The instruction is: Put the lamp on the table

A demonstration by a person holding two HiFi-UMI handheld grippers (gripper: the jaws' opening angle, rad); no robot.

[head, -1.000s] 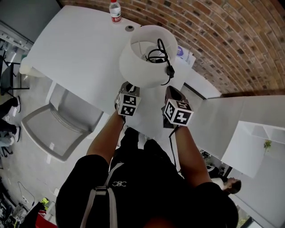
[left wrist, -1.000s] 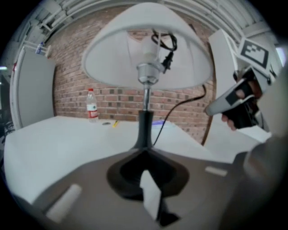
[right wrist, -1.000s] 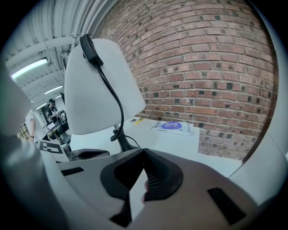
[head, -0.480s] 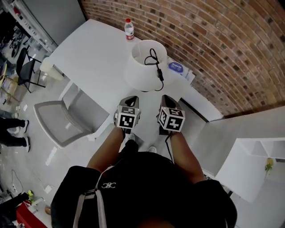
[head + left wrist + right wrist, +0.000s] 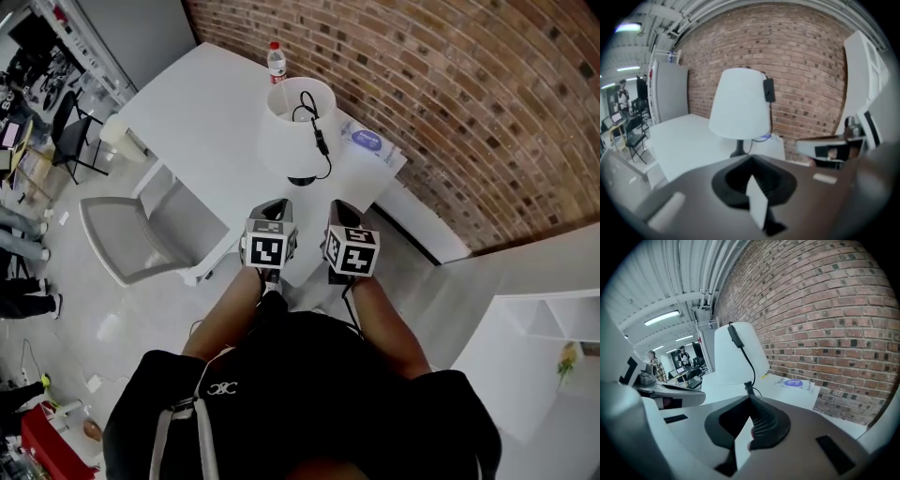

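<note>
Lamp (image 5: 296, 117) upright on table (image 5: 192, 108), ahead of left gripper (image 5: 273, 206) and right gripper (image 5: 342, 208), both jaws together, empty, at near edge, bare tabletop leftward

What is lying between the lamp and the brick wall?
A flat white packet with a purple label, on the table; the head view shows it.

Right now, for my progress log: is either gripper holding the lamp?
No, the lamp stands alone on the table, clear of the left gripper and right gripper.

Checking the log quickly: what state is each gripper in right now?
Left gripper: closed, empty.
Right gripper: closed, empty; the lamp stands apart on the table.
</note>
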